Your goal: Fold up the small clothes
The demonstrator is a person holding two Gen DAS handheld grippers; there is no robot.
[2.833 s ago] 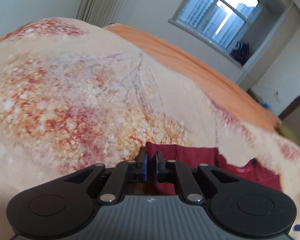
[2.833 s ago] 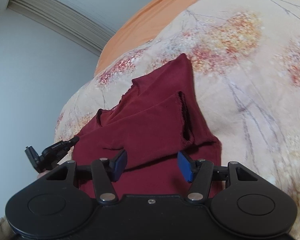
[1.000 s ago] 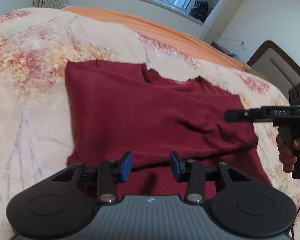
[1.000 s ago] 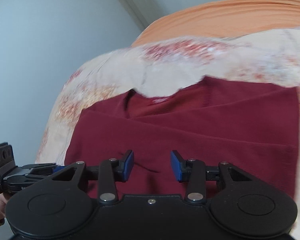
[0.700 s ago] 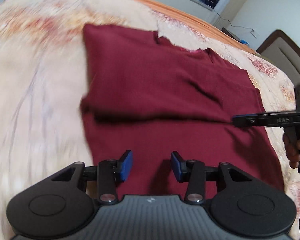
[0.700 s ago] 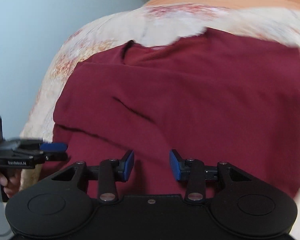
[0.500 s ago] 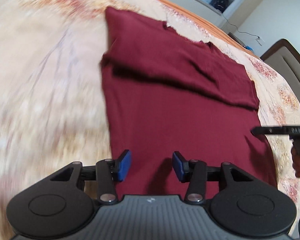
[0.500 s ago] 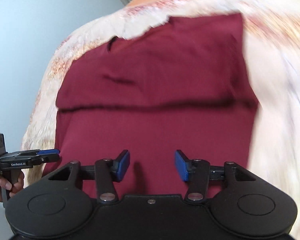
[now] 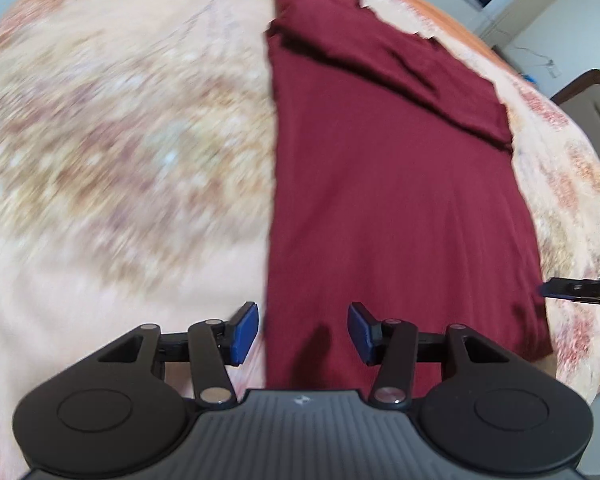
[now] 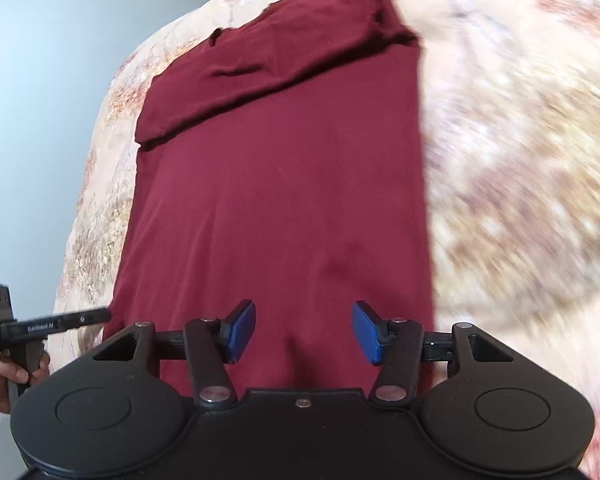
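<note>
A dark red garment (image 9: 388, 184) lies flat on the floral bedspread (image 9: 120, 140) as a long strip, with its sleeves folded in across the far end. It also shows in the right wrist view (image 10: 284, 184). My left gripper (image 9: 302, 334) is open and empty, hovering over the garment's near left edge. My right gripper (image 10: 303, 334) is open and empty over the near right part of the garment. The right gripper's tip (image 9: 580, 290) shows at the right edge of the left wrist view, and the left gripper (image 10: 56, 326) at the left edge of the right wrist view.
The floral bedspread (image 10: 520, 160) spreads wide on both sides of the garment. An orange sheet edge (image 9: 452, 16) runs along the far side of the bed. A dark headboard or chair (image 9: 592, 104) stands at the far right.
Both grippers have pulled back from the folded sleeves toward the garment's near end, staying open. The left gripper let go of the cloth it held earlier.
</note>
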